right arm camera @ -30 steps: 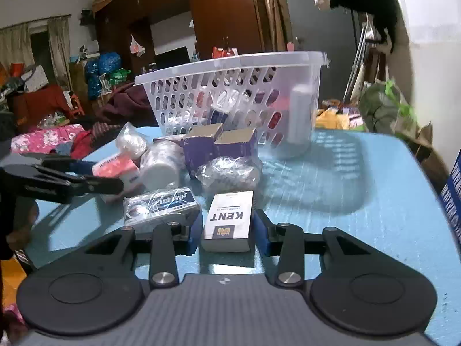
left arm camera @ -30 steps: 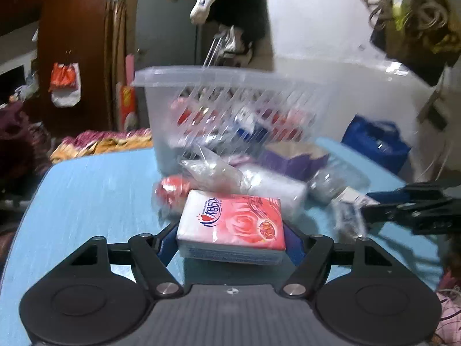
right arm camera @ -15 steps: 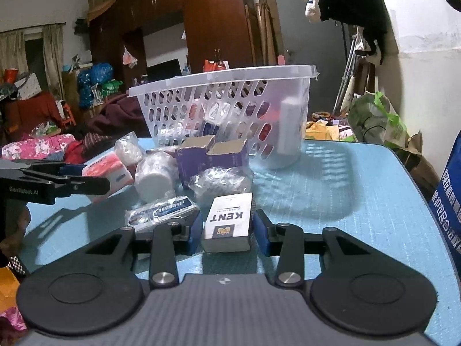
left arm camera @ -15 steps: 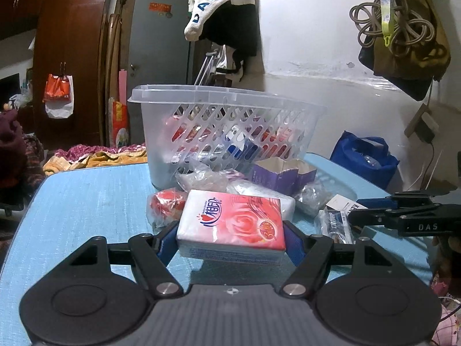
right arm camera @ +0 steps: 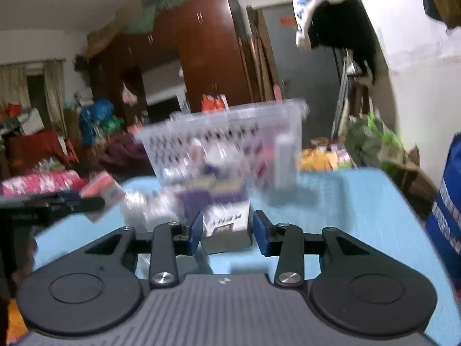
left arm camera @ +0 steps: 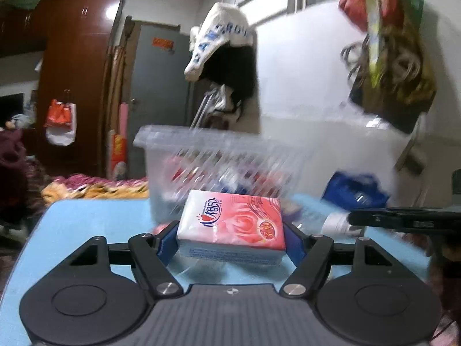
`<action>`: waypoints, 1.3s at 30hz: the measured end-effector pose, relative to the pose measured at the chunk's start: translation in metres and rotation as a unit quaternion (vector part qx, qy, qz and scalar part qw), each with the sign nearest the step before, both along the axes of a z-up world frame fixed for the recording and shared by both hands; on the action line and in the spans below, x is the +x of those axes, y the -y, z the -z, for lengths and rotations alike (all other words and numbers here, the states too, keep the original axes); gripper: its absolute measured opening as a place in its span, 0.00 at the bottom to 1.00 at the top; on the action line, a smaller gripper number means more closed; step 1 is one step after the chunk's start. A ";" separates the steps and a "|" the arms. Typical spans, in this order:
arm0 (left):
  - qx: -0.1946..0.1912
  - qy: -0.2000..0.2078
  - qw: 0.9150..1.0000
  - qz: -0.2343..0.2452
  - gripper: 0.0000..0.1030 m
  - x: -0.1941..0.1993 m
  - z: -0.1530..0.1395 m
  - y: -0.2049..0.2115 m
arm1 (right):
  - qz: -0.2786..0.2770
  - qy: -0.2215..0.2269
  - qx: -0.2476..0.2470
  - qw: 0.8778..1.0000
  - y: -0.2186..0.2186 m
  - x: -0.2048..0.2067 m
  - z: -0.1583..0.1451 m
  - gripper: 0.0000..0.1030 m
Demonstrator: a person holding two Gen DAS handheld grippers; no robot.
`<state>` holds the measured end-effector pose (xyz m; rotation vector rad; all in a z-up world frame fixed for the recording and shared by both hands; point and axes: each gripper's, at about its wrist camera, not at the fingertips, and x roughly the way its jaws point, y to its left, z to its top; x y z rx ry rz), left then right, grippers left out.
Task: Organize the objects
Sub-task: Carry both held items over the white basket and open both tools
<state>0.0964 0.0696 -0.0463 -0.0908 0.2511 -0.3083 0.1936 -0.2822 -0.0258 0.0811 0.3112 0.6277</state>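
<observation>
My left gripper (left arm camera: pixel 230 238) is shut on a pink tissue pack (left arm camera: pixel 232 223) and holds it lifted above the blue table (left arm camera: pixel 86 225), in front of the clear plastic basket (left arm camera: pixel 201 158). My right gripper (right arm camera: pixel 227 227) is shut on a white KENT cigarette box (right arm camera: pixel 226 220), also raised off the table. The basket (right arm camera: pixel 230 141) stands behind it and holds several items. The left gripper with the tissue pack (right arm camera: pixel 100 187) shows at the left of the right wrist view. The right gripper arm (left arm camera: pixel 403 220) shows at the right of the left wrist view.
A purple box (right arm camera: pixel 213 199) and clear wrapped bundles (right arm camera: pixel 144 207) lie on the table before the basket. A blue bag (left arm camera: pixel 357 190) stands off the table's right side. Clothes hang on the wall behind.
Both grippers have lifted upward with their loads. The views are blurred by the motion, and the basket sits lower in both views than before.
</observation>
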 end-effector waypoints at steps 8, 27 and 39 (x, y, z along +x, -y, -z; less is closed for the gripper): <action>0.002 0.009 1.000 -0.029 0.74 0.073 -0.085 0.003 | -0.008 0.046 -0.034 0.998 -0.030 0.038 -0.076 0.23; -0.006 0.021 1.000 -0.015 0.74 0.044 -0.057 0.004 | -0.040 -0.053 -0.103 0.992 -0.028 -0.002 0.007 0.17; 0.009 -0.020 0.998 -0.061 0.75 0.150 -0.115 0.014 | -0.014 0.073 -0.126 0.989 -0.110 0.101 -0.126 0.21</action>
